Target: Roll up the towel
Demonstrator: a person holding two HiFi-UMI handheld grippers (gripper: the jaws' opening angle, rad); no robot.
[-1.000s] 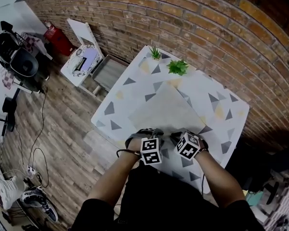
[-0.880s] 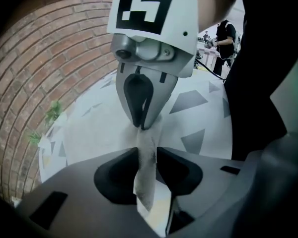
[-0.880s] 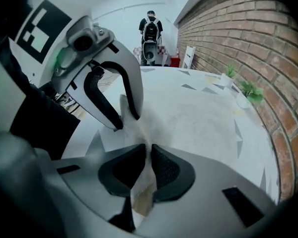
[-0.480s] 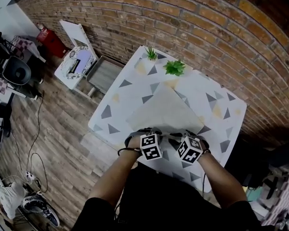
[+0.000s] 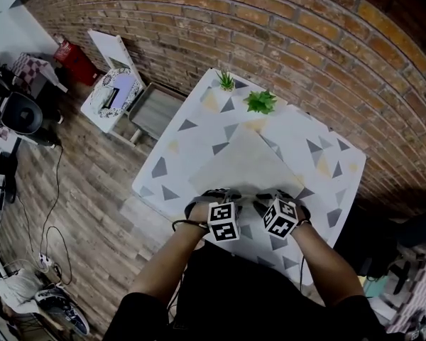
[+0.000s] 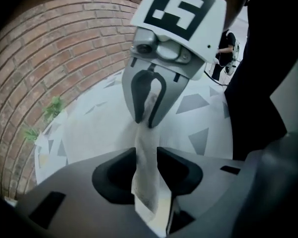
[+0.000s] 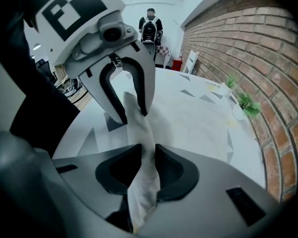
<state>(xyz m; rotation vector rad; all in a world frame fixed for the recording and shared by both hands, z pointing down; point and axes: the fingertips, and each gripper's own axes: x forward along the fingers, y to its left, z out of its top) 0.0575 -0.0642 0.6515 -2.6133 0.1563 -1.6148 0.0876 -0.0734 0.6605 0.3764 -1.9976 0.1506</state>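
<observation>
Hardly anything has moved since the earlier frames: both grippers stay at the near edge of the towel [image 5: 245, 165], which lies mostly flat on the table [image 5: 325, 163]. Rolling looks barely begun. Left gripper [image 6: 146, 158] and right gripper [image 7: 144, 156] each pinch a raised fold of that edge, jaws easing open.

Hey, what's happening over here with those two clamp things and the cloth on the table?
A person stands at a patterned table with a two-jaw gripper in each hand. The left gripper and the right gripper each pinch the near edge of a pale towel, lifting it slightly. The jaws of both are opening just now, with the cloth between them. The rest of the towel lies flat, with no roll showing. Two small potted plants stand at the far edge.
</observation>
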